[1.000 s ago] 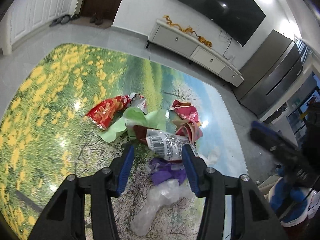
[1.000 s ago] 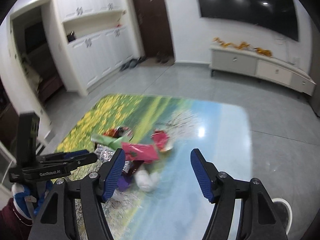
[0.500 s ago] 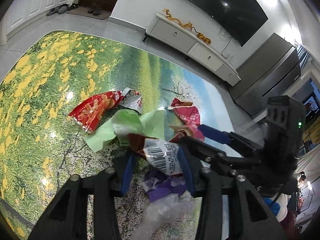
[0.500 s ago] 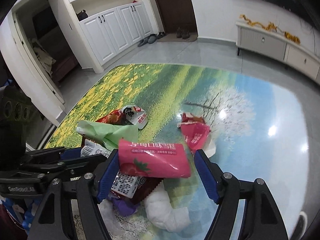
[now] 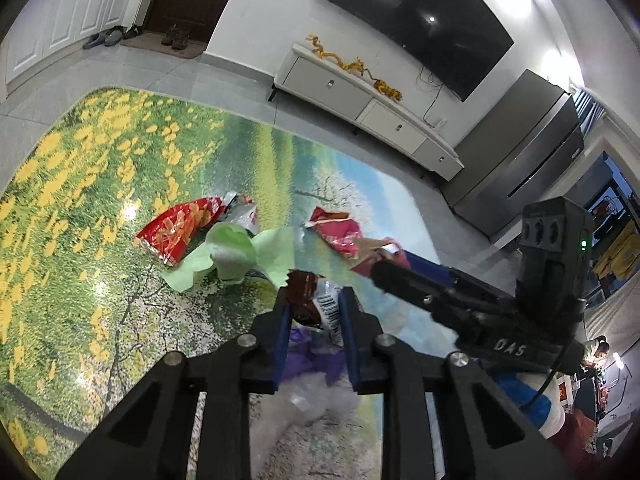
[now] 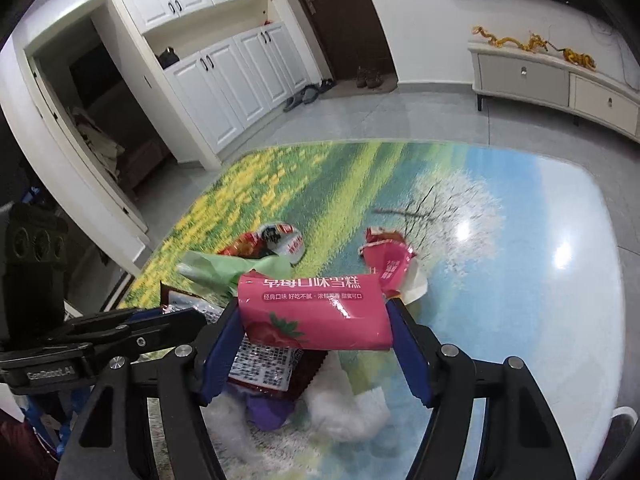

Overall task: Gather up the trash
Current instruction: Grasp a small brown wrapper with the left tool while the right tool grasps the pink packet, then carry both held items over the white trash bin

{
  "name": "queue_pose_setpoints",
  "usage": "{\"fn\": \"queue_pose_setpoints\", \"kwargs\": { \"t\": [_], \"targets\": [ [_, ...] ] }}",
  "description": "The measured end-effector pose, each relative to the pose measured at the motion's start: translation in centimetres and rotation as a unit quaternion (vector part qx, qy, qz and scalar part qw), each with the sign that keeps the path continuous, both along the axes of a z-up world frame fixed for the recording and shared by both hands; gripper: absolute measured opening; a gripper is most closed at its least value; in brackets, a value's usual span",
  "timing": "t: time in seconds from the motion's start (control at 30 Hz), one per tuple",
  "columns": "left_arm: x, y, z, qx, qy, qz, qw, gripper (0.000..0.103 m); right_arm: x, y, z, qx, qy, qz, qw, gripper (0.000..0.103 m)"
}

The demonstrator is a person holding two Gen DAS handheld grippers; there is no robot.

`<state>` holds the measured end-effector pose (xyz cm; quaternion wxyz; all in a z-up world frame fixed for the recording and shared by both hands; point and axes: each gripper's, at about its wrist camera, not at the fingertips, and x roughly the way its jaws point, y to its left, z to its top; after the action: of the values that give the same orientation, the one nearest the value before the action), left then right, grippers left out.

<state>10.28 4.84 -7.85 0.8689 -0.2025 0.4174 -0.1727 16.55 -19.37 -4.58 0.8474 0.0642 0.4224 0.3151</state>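
1. While the pink strawberry-printed snack wrapper [image 6: 316, 312] sits crosswise between the blue pads of the right claw [image 6: 316, 320], both pads press its short ends, so that claw is clamped on it, lifted above the litter pile.
2. Under that wrapper lies a silver-and-brown barcode wrapper [image 6: 264, 364], and the left claw [image 5: 314, 312] has its blue fingers [image 5: 282, 332] pinched close on this same piece [image 5: 320, 304], gripping its brown torn top and barcode panel.
3. Below the two claws rest a crumpled purple wrapper [image 6: 266, 410] and a white crumpled plastic bag [image 6: 344, 404], touching each other on the mat.
4. Just beyond the barcode wrapper spreads a light green crumpled paper sheet [image 5: 236, 256], with a red-orange chip bag [image 5: 180, 228] touching its far left edge and a silver torn foil packet [image 5: 242, 214] beside that bag.
5. Further right lies a dark red opened snack bag [image 5: 338, 232] next to a beige paper scrap [image 5: 374, 244].
6. All of this litter sits on a glossy floor mat printed with yellow flowers, green field and blue sky [image 5: 80, 184], which covers grey floor tiles [image 5: 224, 76].
7. Against the far wall stands a white low cabinet [image 5: 360, 100] topped with golden dragon ornaments [image 5: 352, 68], beneath a black wall-mounted television [image 5: 412, 20].
8. From the right wrist view, white panelled cupboards [image 6: 224, 76] and a dark brown door [image 6: 340, 20] line the room's other side.
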Motion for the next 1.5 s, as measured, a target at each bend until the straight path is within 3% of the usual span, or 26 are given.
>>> {"fn": "queue_pose_setpoints", "kwargs": {
  "t": [0.27, 0.67, 0.9, 1.2, 1.5],
  "targets": [
    [-2.8, -0.4, 4.1, 0.010, -0.043, 0.006, 0.9990, 0.021, -3.4, -3.3, 4.7, 0.029, -0.047, -0.025, 0.998, 0.068],
    [-6.3, -2.5, 12.6, 0.047, -0.122, 0.009, 0.9914, 0.021, -8.7, -11.1, 9.4, 0.065, -0.109, -0.085, 0.988, 0.068],
    [-6.1, -8.2, 15.7, 0.063, -0.140, -0.029, 0.9877, 0.021, -11.4, -18.3, 10.2, 0.063, -0.133, -0.155, 0.977, 0.068],
    [-3.8, -22.1, 13.6, 0.081, -0.108, -0.144, 0.9804, 0.021, -14.2, -30.0, 7.3, 0.019, -0.110, -0.278, 0.954, 0.069],
    [-1.3, -37.9, 7.2, 0.114, -0.044, -0.260, 0.9579, 0.022, -14.6, -37.5, -0.1, -0.047, -0.025, -0.366, 0.929, 0.069]
  ]
}}
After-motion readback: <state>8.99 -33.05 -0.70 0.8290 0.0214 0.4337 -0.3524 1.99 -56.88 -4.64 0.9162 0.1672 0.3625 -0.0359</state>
